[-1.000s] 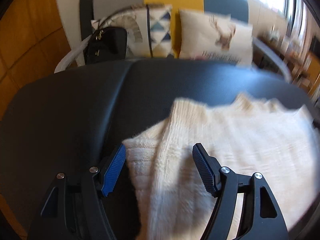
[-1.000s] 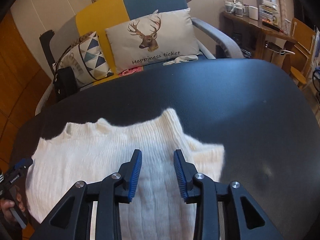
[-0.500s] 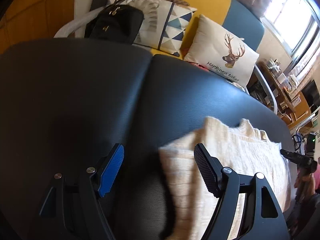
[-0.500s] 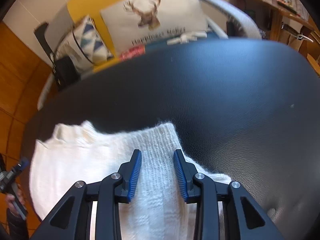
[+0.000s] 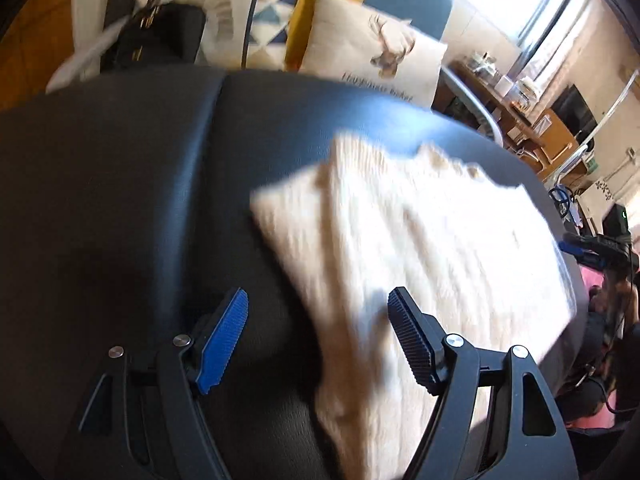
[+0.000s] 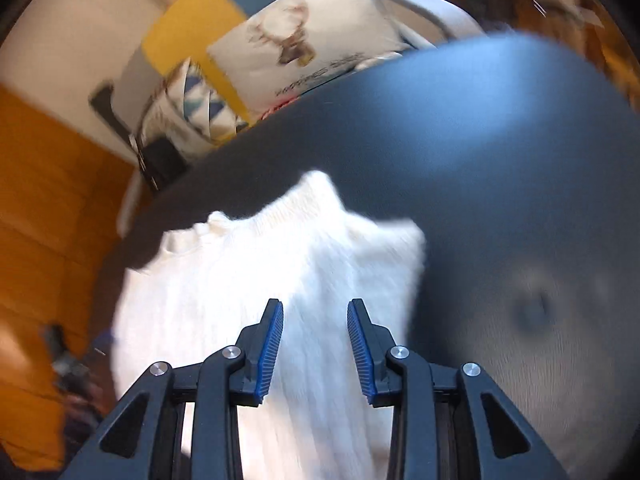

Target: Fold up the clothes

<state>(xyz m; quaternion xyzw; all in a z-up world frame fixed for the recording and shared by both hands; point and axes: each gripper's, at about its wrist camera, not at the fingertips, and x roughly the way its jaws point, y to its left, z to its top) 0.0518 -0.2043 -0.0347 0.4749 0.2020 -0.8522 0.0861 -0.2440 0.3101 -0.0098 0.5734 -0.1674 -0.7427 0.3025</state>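
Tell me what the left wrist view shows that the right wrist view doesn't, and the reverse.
Only the left wrist view shows the bright window, the cluttered wooden desk beneath it, and the left gripper with its jaws wide apart over the sweater's edge.

Only the right wrist view shows the orange wall panels and the right gripper, jaws partly open above the knit.

Both show the cream sweater on the black table, plus the deer cushion on the sofa behind.

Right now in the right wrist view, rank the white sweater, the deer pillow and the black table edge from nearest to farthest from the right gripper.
1. white sweater, under the right gripper
2. black table far edge, beyond it
3. deer pillow, behind the table, top centre
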